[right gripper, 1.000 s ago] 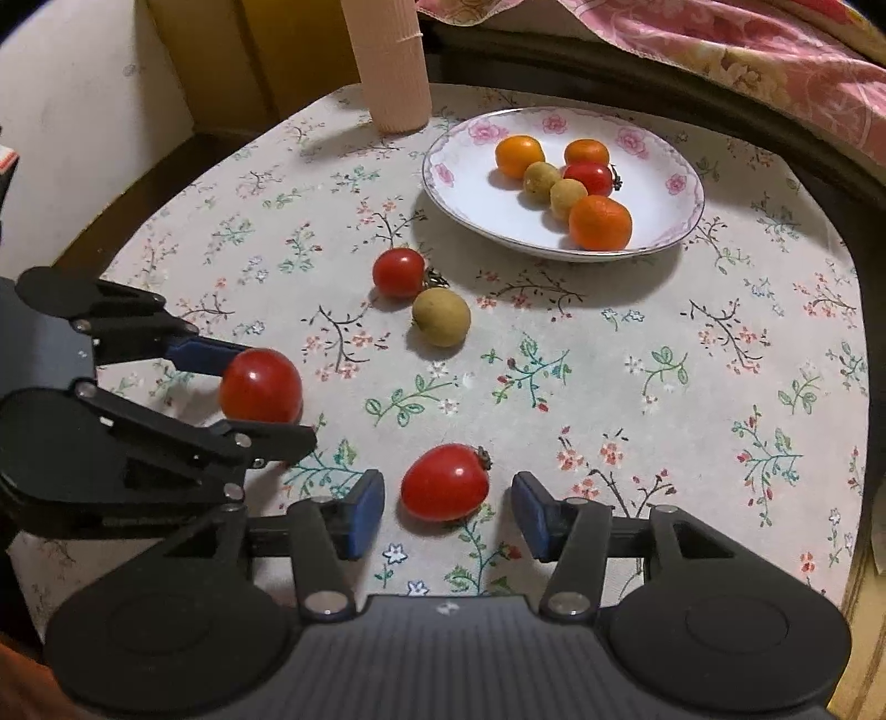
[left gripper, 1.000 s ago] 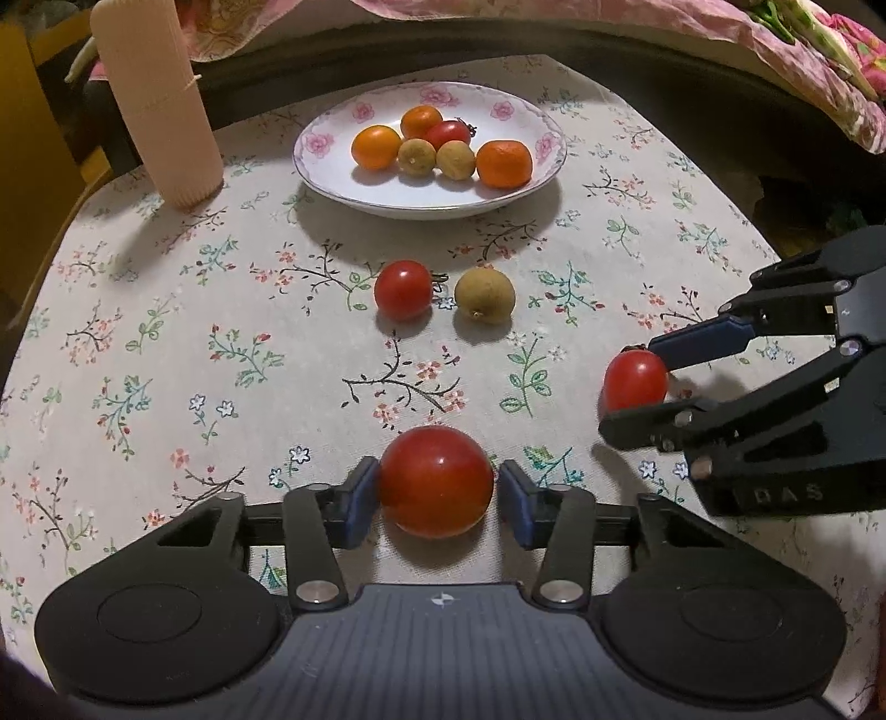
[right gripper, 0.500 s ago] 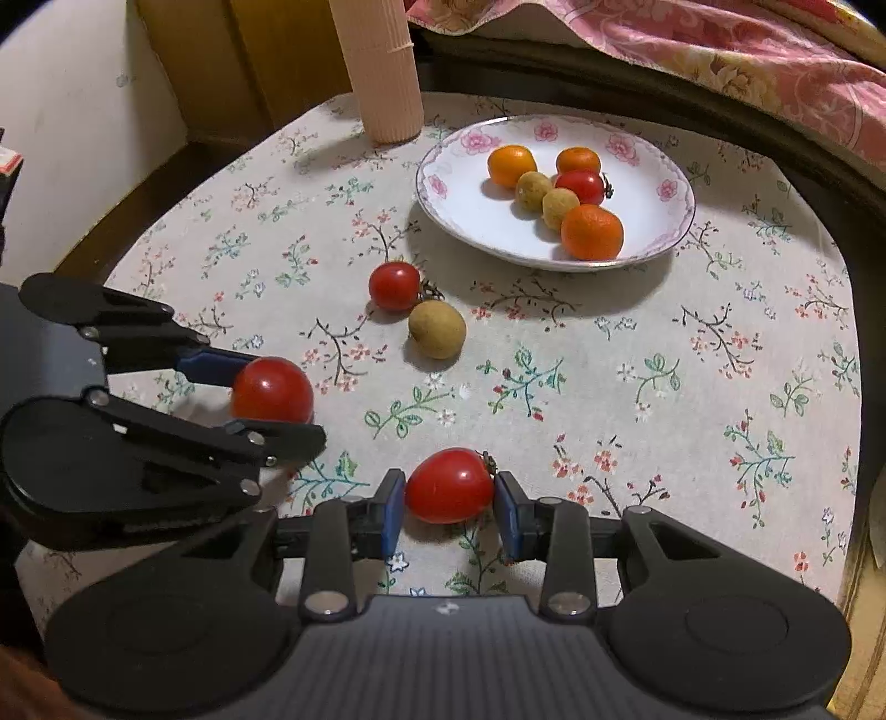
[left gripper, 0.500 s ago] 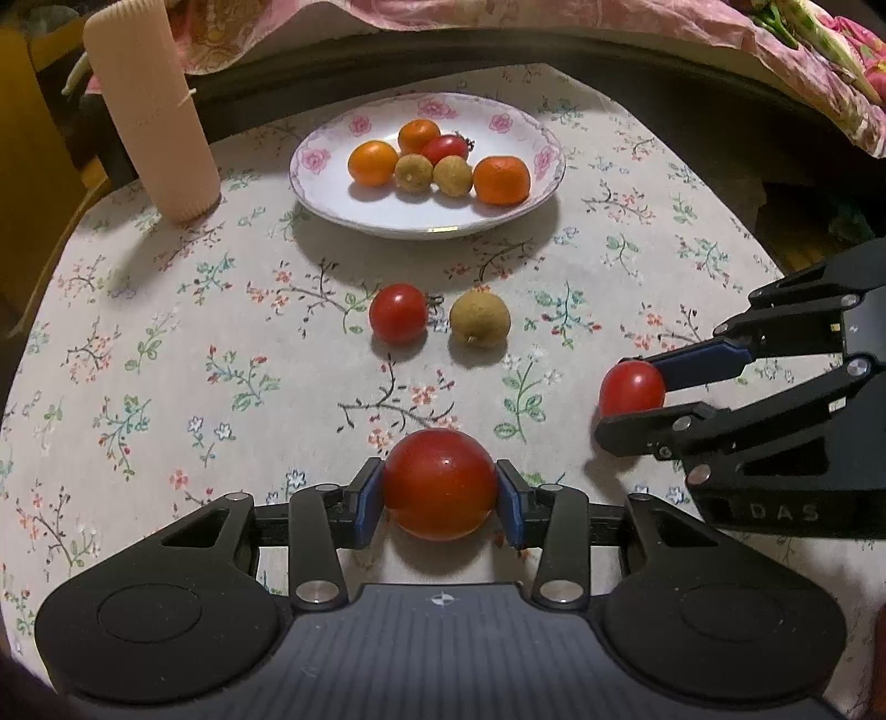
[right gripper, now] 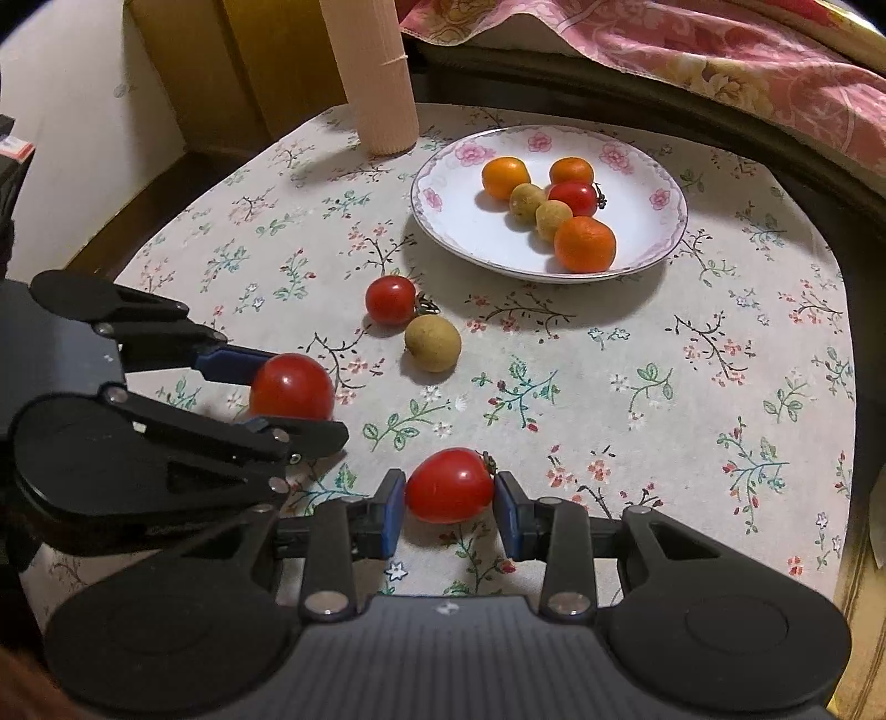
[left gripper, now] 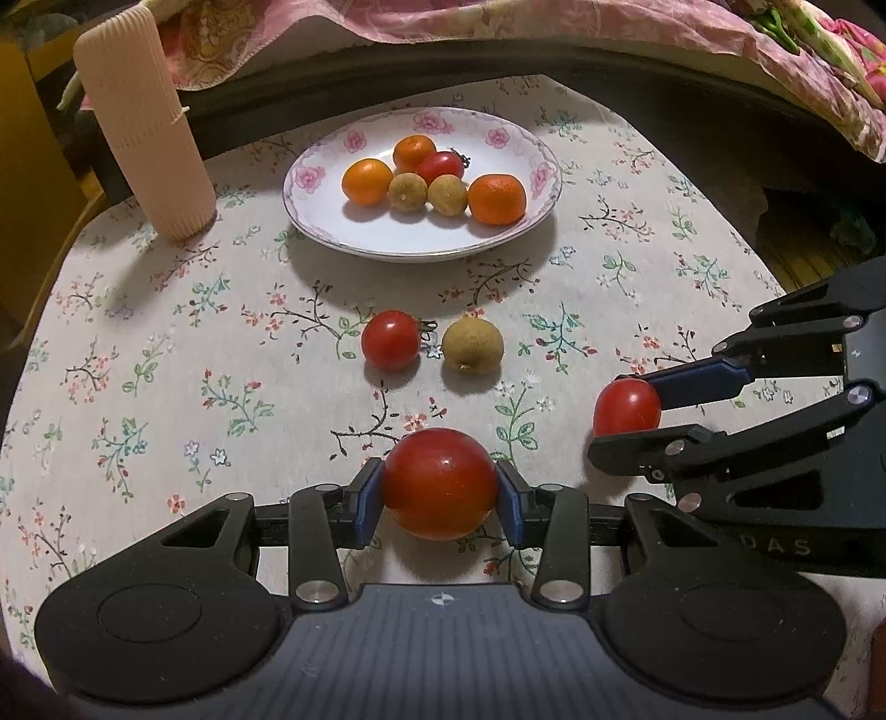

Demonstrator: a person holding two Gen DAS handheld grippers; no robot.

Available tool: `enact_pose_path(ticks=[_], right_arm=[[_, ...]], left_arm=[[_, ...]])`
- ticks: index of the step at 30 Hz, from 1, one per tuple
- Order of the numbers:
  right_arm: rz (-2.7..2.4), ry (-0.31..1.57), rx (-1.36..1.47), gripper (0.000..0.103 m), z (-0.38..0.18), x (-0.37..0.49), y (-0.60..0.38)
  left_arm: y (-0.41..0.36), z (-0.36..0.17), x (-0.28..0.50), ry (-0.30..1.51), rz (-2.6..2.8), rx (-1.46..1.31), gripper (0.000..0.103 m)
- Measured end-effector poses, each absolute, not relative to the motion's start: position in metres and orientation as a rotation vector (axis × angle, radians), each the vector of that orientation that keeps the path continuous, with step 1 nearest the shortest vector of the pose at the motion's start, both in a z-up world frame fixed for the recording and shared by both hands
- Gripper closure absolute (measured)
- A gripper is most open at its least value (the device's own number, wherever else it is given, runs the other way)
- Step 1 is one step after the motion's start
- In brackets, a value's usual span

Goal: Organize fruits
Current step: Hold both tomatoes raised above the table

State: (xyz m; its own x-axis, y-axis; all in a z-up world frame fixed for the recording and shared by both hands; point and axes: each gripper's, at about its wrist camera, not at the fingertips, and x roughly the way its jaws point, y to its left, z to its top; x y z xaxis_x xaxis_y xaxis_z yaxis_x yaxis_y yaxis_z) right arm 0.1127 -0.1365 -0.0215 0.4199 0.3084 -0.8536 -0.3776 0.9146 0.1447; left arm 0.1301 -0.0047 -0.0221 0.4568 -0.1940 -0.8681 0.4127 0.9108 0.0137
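My left gripper (left gripper: 440, 487) is shut on a round red tomato (left gripper: 440, 483), held just above the flowered tablecloth. My right gripper (right gripper: 449, 493) is shut on a smaller red tomato (right gripper: 449, 486) with a dry stem. Each gripper shows in the other's view: the right gripper (left gripper: 637, 412) with its tomato (left gripper: 627, 407), the left gripper (right gripper: 288, 390) with its tomato (right gripper: 292, 386). A white flowered plate (left gripper: 387, 238) at the back holds several fruits: oranges, longans and a tomato. A red tomato (left gripper: 390, 339) and a brown longan (left gripper: 472, 344) lie loose on the cloth before the plate.
A tall ribbed pink cylinder (left gripper: 145, 122) stands at the back left of the round table. A dark curved edge and pink bedding (left gripper: 554, 22) lie behind the table. A yellow-brown cabinet (right gripper: 232, 61) stands beyond the table's left side.
Both grippers have closed on their tomatoes. Both have risen a little, and the views have drawn back from the table.
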Motion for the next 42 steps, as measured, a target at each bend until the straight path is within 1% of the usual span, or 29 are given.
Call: enact_pose_path(ticks=[42], right_arm=[[0.375,1.02,-0.009,0.062,-0.009,0.122,-0.149]], left_arm=[[-0.006,-0.008,0.137,0.992,-0.365,0.198,0.053]])
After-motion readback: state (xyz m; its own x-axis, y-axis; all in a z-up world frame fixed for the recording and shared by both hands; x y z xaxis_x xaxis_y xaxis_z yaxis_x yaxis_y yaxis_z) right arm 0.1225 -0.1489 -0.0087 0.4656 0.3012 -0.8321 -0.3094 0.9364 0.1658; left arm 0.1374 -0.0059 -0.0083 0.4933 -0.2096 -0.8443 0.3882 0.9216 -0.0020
